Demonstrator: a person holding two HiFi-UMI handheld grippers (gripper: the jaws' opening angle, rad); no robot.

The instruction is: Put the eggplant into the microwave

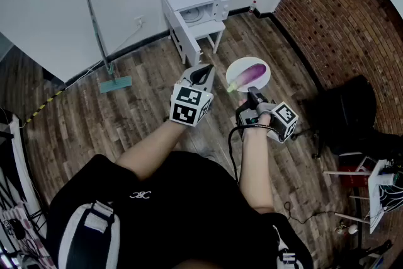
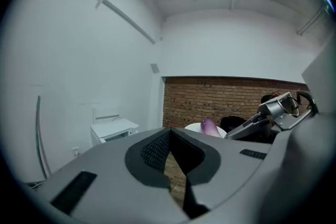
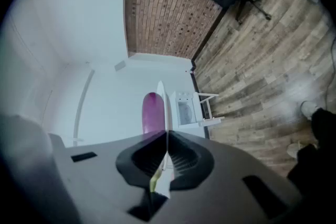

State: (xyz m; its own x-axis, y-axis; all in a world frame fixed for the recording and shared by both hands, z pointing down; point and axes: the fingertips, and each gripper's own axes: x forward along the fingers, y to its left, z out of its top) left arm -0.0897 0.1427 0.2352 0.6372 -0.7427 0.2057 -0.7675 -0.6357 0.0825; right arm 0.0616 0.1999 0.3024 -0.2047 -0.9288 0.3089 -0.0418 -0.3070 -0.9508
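Note:
A purple eggplant (image 1: 250,74) lies on a white plate (image 1: 261,66), and my right gripper (image 1: 252,93) is shut on the plate's near rim, holding it above the wood floor. In the right gripper view the plate (image 3: 163,107) shows edge-on between the jaws, with the eggplant (image 3: 151,112) to its left. My left gripper (image 1: 202,75) is beside it on the left, shut with nothing in it. The white microwave (image 1: 196,4) stands on a small white table by the far wall, its dark cavity showing. From the left gripper view I see the microwave (image 2: 113,130), the eggplant (image 2: 209,126) and the right gripper (image 2: 278,110).
A mop (image 1: 101,41) leans on the white wall left of the microwave. A brick wall (image 1: 340,16) runs along the right, with a black office chair (image 1: 343,113) in front of it. A small bottle (image 1: 253,7) stands in the corner.

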